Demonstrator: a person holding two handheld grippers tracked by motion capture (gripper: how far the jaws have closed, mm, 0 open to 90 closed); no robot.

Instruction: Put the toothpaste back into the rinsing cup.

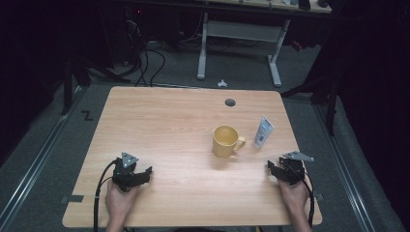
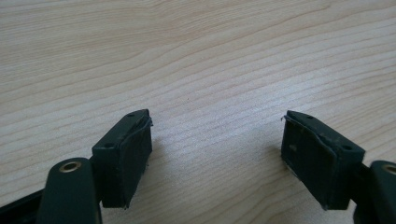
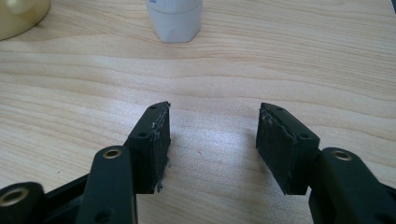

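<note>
High view has my left claw (image 1: 140, 172) and right claw (image 1: 276, 169) both released on the light wooden desk (image 1: 169, 130), nothing grasped yet, the white plastic tube (image 1: 263, 132) untouched beside the yellow ceramic mug (image 1: 225, 141).

Mug and tube on the table's right half, a gripper at each near corner.

Taking the table (image 1: 159, 130) centre as the dial, the mug (image 1: 225, 140) stands at about three o'clock, its handle pointing to three. The tube (image 1: 263, 131) lies just beside that handle, at the mug's two o'clock. The right gripper (image 1: 275, 168) rests at five o'clock, near the tube and before it. The left gripper (image 1: 145, 170) rests at seven o'clock, well apart from the mug. A cable hole (image 1: 230, 102) sits at one o'clock, behind the mug.
</note>
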